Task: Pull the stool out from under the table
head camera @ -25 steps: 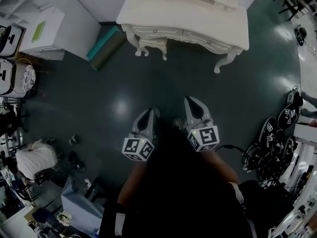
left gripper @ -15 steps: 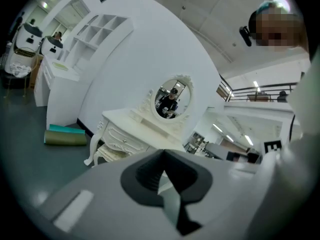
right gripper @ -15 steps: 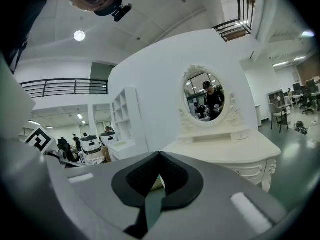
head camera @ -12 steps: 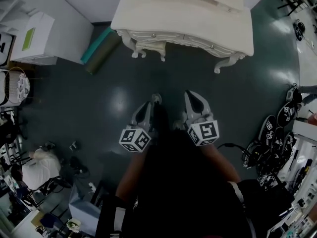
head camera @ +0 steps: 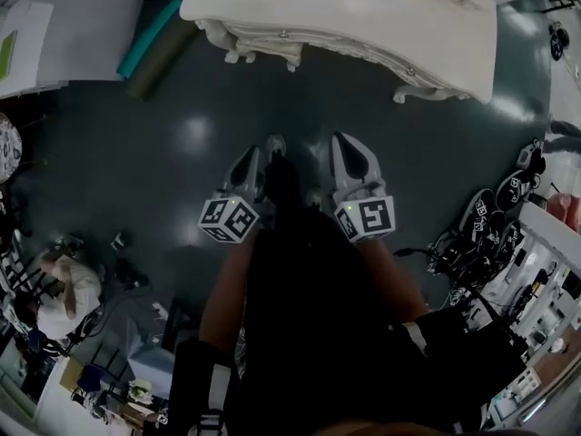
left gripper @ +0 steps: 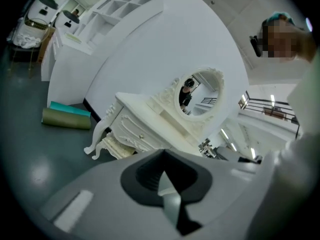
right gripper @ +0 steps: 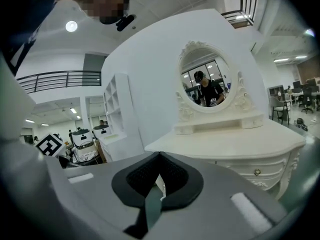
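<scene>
The stool (head camera: 266, 51) stands tucked under the left end of the white table (head camera: 363, 12), with only its carved legs and cream seat edge showing past the table's front. In the left gripper view the stool (left gripper: 116, 147) sits between the table's (left gripper: 150, 121) curved legs, on the dark floor (head camera: 163, 153). An oval mirror (right gripper: 205, 81) rises from the back of the table (right gripper: 235, 144).

Both grippers hang over bare floor in front of the table, well apart from the stool and touching nothing. The left gripper (head camera: 272, 143) points toward the stool's end of the table; its jaws are pressed together with nothing between them (left gripper: 166, 181). The right gripper (head camera: 341, 143), just beside it, faces the table's middle, and its jaws likewise meet on nothing (right gripper: 152, 194).

Left of the table, a teal roll and an olive roll (head camera: 150, 45) lie side by side against the white wall.
</scene>
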### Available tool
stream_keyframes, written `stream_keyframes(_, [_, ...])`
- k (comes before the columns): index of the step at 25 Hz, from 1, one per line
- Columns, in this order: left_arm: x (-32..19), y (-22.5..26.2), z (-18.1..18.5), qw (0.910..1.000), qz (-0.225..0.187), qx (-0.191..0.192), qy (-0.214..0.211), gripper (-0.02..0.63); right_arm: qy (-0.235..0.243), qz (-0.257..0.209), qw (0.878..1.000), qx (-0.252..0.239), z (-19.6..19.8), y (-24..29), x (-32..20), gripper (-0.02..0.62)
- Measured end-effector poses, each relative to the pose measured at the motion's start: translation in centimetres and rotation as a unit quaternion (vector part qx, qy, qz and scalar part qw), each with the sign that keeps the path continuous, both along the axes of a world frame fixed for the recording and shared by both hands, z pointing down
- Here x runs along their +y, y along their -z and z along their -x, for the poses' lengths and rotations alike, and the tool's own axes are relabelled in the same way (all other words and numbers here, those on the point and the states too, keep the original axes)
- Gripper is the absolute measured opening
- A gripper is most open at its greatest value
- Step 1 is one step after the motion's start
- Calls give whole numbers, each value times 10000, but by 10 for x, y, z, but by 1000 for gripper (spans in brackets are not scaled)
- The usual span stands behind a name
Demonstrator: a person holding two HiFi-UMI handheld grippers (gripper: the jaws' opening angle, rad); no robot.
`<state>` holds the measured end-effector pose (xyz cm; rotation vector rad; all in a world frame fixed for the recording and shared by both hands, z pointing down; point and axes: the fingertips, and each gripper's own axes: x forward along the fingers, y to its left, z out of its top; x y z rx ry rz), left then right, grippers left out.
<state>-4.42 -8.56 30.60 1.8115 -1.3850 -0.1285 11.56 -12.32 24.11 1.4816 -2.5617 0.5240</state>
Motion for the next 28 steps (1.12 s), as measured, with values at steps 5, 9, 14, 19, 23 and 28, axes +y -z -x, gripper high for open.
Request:
stream_keyframes(5, [-44, -74, 2, 9985, -36, 520, -137, 6, 7, 75, 9999, 100, 17, -57, -39, -3])
stream_keyframes(9, [-72, -139, 8, 9981, 44, 597, -113, 6, -82, 148, 9997, 161, 25, -109, -61, -3])
stream_keyframes(14, [-112, -205, 19, 9966, 19, 823, -60, 6, -154, 259, 9994, 177, 30, -171, -80, -3])
stream_keyframes(19, [-142, -269, 23, 9950, 3, 996, -95, 6, -113, 395, 9989, 212, 38, -231, -93, -3])
stream_keyframes(23, [-170, -314, 26, 9929, -105, 1185, -33, 6, -100, 451, 9987, 213, 43, -274, -103, -3])
stream_keyframes(28, [-195, -364, 30, 9891, -99, 1464, 117, 8, -84, 376, 9992, 125, 51, -312, -115, -3])
